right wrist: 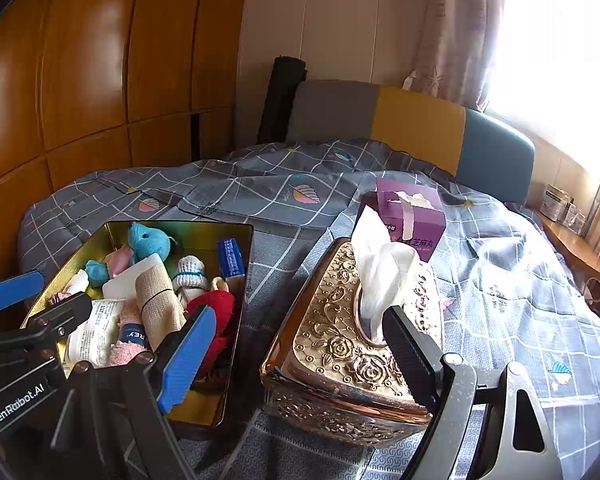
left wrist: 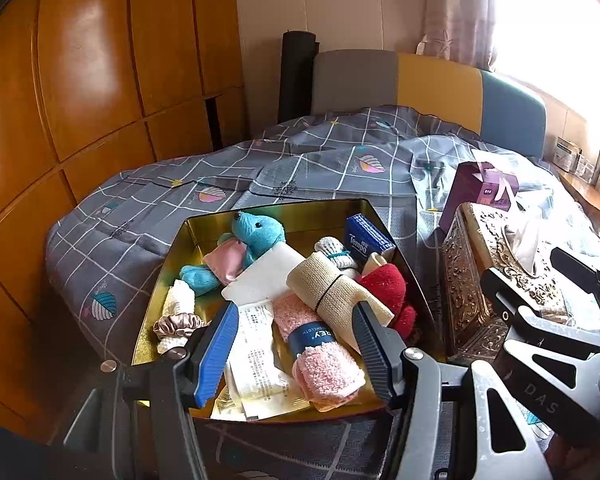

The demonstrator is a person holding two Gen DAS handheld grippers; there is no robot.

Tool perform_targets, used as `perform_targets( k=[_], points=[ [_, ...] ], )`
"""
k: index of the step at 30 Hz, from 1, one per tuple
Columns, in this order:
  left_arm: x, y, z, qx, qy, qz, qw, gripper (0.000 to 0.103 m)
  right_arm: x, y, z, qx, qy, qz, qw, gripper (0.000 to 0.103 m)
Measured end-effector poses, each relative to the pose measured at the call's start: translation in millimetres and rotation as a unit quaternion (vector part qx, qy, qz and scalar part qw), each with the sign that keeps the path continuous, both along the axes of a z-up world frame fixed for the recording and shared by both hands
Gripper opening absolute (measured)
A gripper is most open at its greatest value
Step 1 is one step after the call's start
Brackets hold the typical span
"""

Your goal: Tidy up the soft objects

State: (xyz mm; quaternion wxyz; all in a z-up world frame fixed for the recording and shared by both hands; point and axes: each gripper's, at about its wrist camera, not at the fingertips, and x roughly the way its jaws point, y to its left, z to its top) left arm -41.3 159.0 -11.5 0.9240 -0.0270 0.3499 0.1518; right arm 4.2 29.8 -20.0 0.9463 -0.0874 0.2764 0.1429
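Soft things piled in the gold tin (left wrist: 204,222) on the bed (left wrist: 148,200): blue plush toy (left wrist: 256,232), pink washcloth (left wrist: 320,352), beige bandage roll (left wrist: 332,292), red cloth (left wrist: 384,284), scrunchie (left wrist: 176,326), paper packets (left wrist: 256,344), a blue tissue pack (left wrist: 366,240) at the far wall. Looks mostly gathered, though heaped rather than tidy. Left claw (left wrist: 296,340) hovering over the near rim, jaws apart, nothing pinched, washcloth showing between the fingers. Right claw (right wrist: 296,356) spread wide over the ornate tissue box (right wrist: 340,360), gripping nothing. Tight quarters: tin and tissue box close side by side, purple carton (right wrist: 416,216) just behind. Open bedcover beyond the tin, toward the headboard (right wrist: 416,124).
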Motion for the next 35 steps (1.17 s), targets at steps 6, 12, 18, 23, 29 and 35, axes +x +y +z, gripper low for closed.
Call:
perform_targets(
  k=[6,12,18,23,29,35],
  points=[
    [-1.6,0.0,-0.3,0.001,0.001,0.002,1.0,0.06,-0.1,0.6,-1.2,-0.001,0.002,0.0,1.0,0.086],
    [-2.5,-0.8,-0.4,0.002,0.0,0.002,1.0,0.06,0.4,1.9,-2.6,-0.002,0.003,-0.001,1.0,0.086],
    [-2.4,-2.2,-1.3,0.002,0.002,0.0,1.0,0.06,-0.4,3.8,-3.6,-0.004,0.001,-0.001,1.0,0.086],
    [-0.6,-2.3,-2.6,-0.004,0.008,-0.002,1.0,0.06,-0.5,4.8,-3.5,-0.006,0.0,-0.001,1.0,0.086],
    [-1.8,-1.7,-4.1,-0.008,-0.004,-0.005,0.9999,0.06,-1.0,4.6,-3.9,-0.007,0.0,-0.001,1.0,0.086],
    [-4.5,-4.3,0.8,-0.005,-0.021,-0.01,0.9997,0.06,-2.5,3.5,-1.8,-0.006,-0.006,-0.001,1.0,0.086]
  ],
)
